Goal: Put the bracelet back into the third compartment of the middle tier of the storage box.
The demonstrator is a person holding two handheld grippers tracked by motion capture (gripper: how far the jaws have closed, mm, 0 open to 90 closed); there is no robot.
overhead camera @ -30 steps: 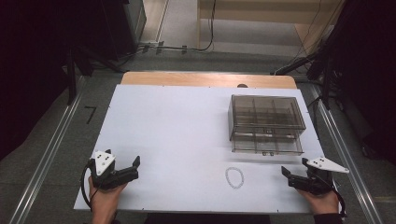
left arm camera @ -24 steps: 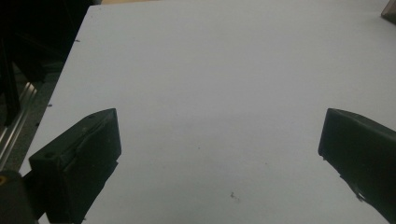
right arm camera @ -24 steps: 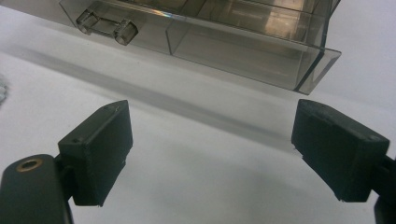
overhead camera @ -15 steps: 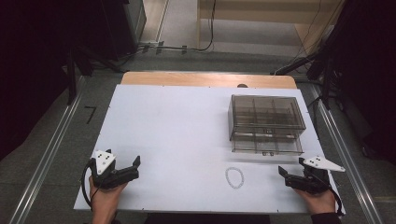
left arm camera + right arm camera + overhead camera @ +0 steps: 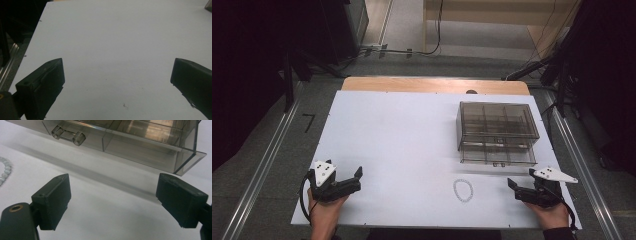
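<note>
A smoky clear plastic drawer box [image 5: 497,132] stands on the right half of the white table [image 5: 412,140]; its drawer handle [image 5: 68,135] faces the near edge. A loop of pale beads [image 5: 463,190] lies in front of the box, and part of it is at the left edge of the right gripper view [image 5: 5,171]. My right gripper [image 5: 514,186] rests at the near right corner, open, with nothing between its jaws, just right of the beads. My left gripper [image 5: 357,177] rests at the near left, open over bare table [image 5: 117,72].
A wooden strip [image 5: 434,85] borders the table's far edge. Metal rails [image 5: 262,170] run along the floor on both sides. Dark equipment and cables [image 5: 402,50] stand beyond the table. A wide stretch of white surface lies between the two grippers.
My right gripper has shifted slightly left, toward the beads. The left gripper has stayed in place.
</note>
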